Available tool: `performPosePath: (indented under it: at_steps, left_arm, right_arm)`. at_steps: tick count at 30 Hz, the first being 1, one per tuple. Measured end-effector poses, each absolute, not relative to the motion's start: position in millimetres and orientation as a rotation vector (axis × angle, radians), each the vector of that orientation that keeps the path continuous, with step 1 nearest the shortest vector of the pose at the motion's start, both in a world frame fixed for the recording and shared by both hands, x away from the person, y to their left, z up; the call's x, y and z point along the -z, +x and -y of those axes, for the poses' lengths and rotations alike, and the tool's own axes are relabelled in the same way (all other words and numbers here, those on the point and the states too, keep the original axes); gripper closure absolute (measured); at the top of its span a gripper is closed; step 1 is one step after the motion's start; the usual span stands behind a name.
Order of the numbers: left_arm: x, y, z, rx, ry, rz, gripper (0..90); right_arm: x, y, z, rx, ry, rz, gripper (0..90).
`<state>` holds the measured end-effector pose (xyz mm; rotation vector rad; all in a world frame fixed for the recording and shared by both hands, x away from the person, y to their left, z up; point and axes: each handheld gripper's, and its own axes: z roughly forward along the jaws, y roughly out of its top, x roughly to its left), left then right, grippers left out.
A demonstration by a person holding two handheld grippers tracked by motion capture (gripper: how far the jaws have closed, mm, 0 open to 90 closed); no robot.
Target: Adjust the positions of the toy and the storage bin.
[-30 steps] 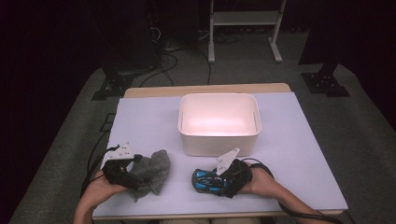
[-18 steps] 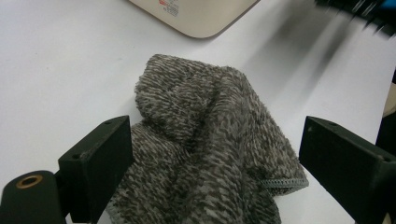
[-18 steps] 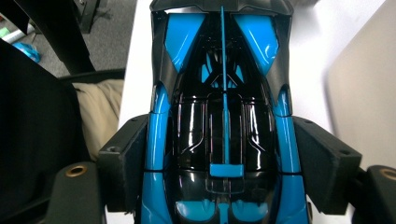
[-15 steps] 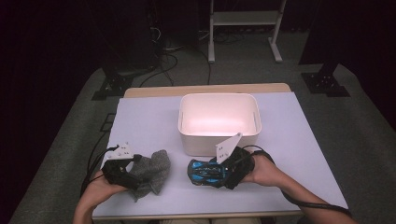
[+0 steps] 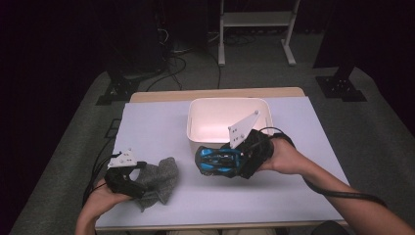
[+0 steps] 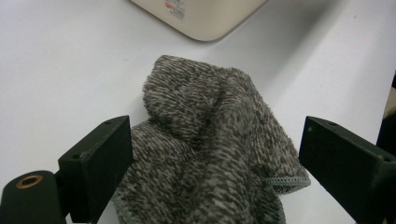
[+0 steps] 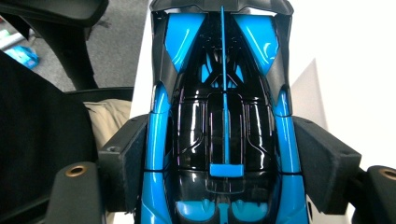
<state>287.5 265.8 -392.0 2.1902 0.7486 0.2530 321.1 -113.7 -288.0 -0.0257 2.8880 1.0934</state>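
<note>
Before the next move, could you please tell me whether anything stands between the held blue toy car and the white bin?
Nothing visible does. The right gripper holds the blue toy car at the white bin's near wall, and the bin looks empty.

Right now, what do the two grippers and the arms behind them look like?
Both the left gripper and the right gripper are black, each topped by a grey three-cornered plate with small holes. The fingers are blocky black pads. A thick black cable trails from the right one. The forearms are bare.
</note>
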Motion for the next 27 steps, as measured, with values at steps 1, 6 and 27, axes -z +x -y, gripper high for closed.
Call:
performPosePath:
  at_steps: [1, 6, 27]
  left_arm:
    - [392.2, 287.5, -266.2, -0.253, 2.185, -0.751, 9.0]
    - [393.3, 287.7, -267.0, -0.255, 2.188, -0.758, 9.0]
    - [394.6, 284.5, -270.4, -0.268, 2.186, -0.783, 9.0]
  right_arm:
    - [282.8, 323.6, 114.2, -1.083, -0.029, -2.884, 25.1]
    - [263.6, 337.8, 116.7, -1.068, -0.028, -2.867, 25.1]
    - [287.5, 429.3, 113.9, -1.001, 0.082, -2.899, 25.1]
